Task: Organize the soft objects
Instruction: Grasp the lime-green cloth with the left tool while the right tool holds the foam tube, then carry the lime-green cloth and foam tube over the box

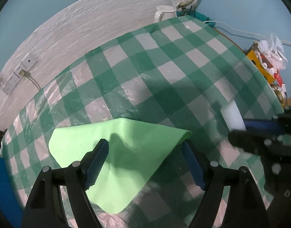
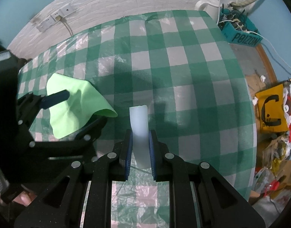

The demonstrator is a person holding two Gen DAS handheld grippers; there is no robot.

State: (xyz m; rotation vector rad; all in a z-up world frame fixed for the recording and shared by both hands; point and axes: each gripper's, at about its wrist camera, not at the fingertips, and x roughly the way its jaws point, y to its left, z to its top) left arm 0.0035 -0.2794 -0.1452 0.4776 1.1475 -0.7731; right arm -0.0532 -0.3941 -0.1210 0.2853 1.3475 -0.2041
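A light green cloth (image 1: 126, 152) (image 2: 73, 110) lies rumpled on the green-and-white checked tablecloth (image 1: 164, 66). My left gripper (image 1: 145, 143) (image 2: 86, 106) stands open over it. One finger rests above the cloth, and the cloth's raised corner drapes over the tip of the other. The pads do not press on it. My right gripper (image 2: 140, 131) (image 1: 240, 133) is just to the right of the left one. It is shut on a white soft strip (image 2: 138, 121) (image 1: 234, 117), which stands up curved between the blue pads.
A white jug (image 2: 208, 4) (image 1: 164, 13) and a teal box of cables (image 2: 240, 32) sit at the table's far right corner. Beyond the right edge lie a yellow bag (image 2: 270, 110) and plastic litter. Wall sockets (image 1: 18, 74) are on the white brick wall.
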